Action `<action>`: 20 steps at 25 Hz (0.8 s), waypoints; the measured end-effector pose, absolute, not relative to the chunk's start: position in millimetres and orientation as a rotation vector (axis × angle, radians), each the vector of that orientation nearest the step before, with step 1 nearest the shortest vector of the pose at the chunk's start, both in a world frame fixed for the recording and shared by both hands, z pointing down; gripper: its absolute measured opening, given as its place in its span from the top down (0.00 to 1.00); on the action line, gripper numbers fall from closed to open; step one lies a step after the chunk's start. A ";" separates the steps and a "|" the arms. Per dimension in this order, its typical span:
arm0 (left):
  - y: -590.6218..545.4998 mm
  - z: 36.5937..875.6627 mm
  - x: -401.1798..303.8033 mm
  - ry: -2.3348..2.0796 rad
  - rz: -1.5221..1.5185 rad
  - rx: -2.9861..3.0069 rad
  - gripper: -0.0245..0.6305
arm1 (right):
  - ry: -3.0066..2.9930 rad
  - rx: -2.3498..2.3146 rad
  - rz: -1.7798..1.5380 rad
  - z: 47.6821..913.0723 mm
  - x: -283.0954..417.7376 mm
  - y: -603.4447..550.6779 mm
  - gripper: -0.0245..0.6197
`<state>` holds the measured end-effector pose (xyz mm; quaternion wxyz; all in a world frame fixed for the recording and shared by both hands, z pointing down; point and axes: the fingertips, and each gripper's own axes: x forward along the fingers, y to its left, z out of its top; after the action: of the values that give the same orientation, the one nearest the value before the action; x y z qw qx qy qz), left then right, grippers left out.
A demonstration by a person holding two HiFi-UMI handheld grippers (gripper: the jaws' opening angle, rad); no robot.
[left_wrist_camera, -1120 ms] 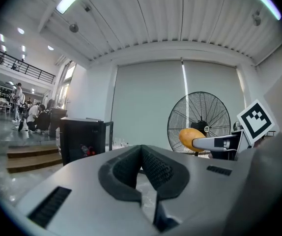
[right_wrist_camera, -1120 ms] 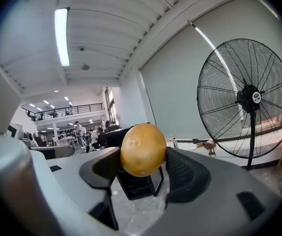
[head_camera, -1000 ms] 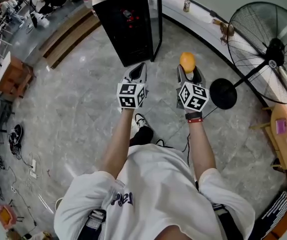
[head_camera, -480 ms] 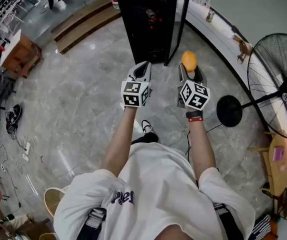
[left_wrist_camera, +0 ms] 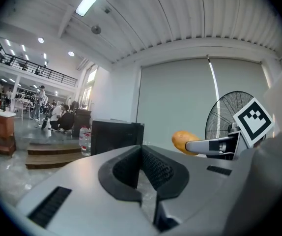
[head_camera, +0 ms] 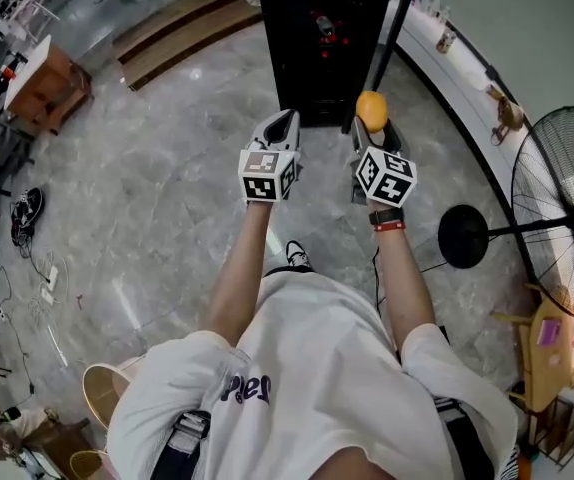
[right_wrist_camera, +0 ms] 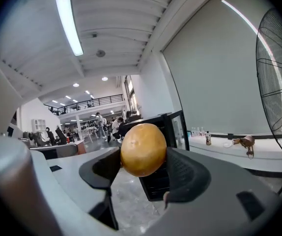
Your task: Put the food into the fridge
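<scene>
Change: the fridge (head_camera: 317, 48) sits nearer and more squarely ahead of both tongs than 1 second ago. The person has walked toward it with the arms held out the same way.
Meaning: this looks like the end of the approach. The fruit (right_wrist_camera: 143, 149) is not in the fridge yet, and the reach inside is probably next.
Door: the door (head_camera: 395, 18) stands open at the fridge's right side, and the inside is dark.
Fruit: in the air in front of the fridge, outside it, near the foot of the open door.
Right tongs (head_camera: 371, 128): clenched on the fruit, 1 pad on each side, with the fruit at the tips and bulging above them.
Left tongs (left_wrist_camera: 140, 162): closed on nothing, also in front of the fridge, further from the door than the fruit.
Risk: a round fruit held only at the tips may roll out if jolted.
</scene>
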<state>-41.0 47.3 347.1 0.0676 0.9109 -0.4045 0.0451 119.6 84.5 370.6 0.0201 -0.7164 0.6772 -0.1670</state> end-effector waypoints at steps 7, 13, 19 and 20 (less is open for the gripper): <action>-22.6 355.7 -39.6 -1.167 0.218 2.790 0.93 | 2.202 -2.206 -0.506 380.4 99.4 1.9 0.50; -68.7 366.7 -22.7 -1.090 0.247 2.813 0.93 | 2.272 -2.167 -0.427 370.5 89.3 -56.3 0.50; -129.3 382.3 -18.0 -1.127 0.260 2.801 0.93 | 2.299 -2.147 -0.444 383.2 96.2 -115.1 0.50; -142.5 385.0 -18.7 -1.154 0.260 2.798 0.93 | 2.304 -2.141 -0.455 388.2 97.2 -126.7 0.50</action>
<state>-18.7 -142.5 385.0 0.0519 0.9198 -0.3793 0.0855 97.2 -126.7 388.2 -0.0182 -0.6735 0.7250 -0.1431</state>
